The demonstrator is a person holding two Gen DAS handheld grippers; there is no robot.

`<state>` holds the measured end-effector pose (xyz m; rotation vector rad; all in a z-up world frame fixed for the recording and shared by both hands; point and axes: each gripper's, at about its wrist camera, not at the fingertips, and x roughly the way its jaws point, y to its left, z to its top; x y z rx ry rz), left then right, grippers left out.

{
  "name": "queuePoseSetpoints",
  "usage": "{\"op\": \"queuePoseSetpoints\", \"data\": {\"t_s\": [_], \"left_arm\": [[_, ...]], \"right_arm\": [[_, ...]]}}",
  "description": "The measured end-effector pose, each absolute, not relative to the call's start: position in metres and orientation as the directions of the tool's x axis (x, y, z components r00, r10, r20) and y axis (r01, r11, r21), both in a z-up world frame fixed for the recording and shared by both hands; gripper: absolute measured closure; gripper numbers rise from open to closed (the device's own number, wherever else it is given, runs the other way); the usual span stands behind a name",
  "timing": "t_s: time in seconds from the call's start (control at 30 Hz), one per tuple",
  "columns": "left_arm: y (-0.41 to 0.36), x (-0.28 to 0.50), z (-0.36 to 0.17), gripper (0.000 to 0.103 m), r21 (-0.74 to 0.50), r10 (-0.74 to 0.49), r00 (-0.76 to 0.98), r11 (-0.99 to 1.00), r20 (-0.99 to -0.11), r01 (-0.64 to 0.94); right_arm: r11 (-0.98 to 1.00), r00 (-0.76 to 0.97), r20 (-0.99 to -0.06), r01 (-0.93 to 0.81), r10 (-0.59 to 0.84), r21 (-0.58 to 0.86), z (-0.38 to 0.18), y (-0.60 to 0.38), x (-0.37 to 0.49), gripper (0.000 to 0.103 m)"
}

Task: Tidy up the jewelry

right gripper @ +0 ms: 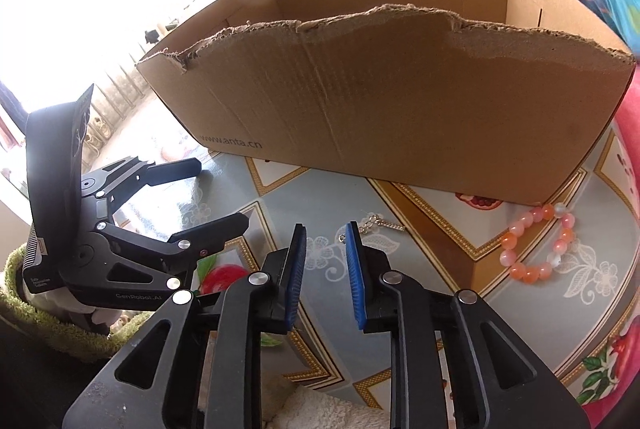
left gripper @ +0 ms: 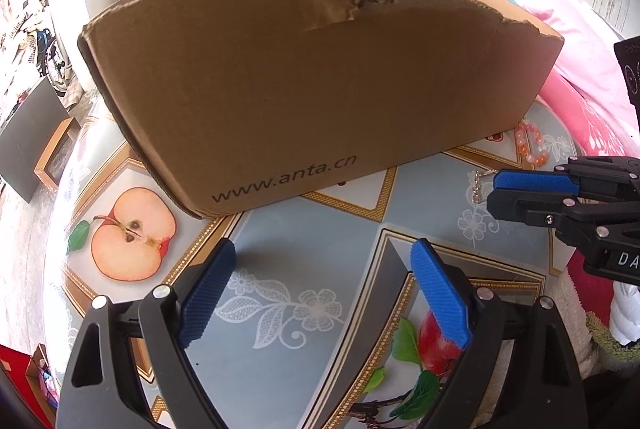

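Note:
A silver chain [right gripper: 380, 223] lies on the patterned tablecloth [right gripper: 440, 249], just beyond the right-hand fingertip of my right gripper [right gripper: 326, 229]. That gripper is open by a narrow gap, and nothing shows between its blue pads. To the chain's right lies an orange and pink bead bracelet [right gripper: 540, 249], close to the box's corner. In the left wrist view the chain [left gripper: 478, 185] sits at the tips of the right gripper [left gripper: 493, 194], with the bracelet [left gripper: 532, 145] behind it. My left gripper [left gripper: 324, 249] stands wide open and empty over the cloth in front of the box.
A large open cardboard box [left gripper: 312, 89] with a torn front rim fills the back of the table [left gripper: 280, 237]. Pink bedding [left gripper: 592, 69] lies to the right. A green fluffy cloth [right gripper: 48, 321] sits at the table's near edge. The left gripper [right gripper: 218, 191] shows at the left of the right wrist view.

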<state>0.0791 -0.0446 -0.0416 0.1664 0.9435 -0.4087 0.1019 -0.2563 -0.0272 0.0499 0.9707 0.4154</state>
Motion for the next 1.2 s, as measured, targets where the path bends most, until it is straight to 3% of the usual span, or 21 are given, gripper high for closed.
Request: {"op": "queuePoseSetpoints", "data": {"t_s": [0.07,1.2], "left_arm": [[-0.045,0.078,-0.043,0.015,-0.034,-0.266,0.518,0.91,-0.813,0.414],[-0.054,0.077,-0.046,0.013,-0.014,-0.254,0.52,0.907,-0.815,0.421]], "right_arm": [[0.927,0.509,-0.787,-0.314,0.348,0.207,-0.02,-0.266,0.1,0.076],[0.931,0.487,-0.801,-0.281,0.347,0.233,-0.038,-0.274,0.117,0.074]]}}
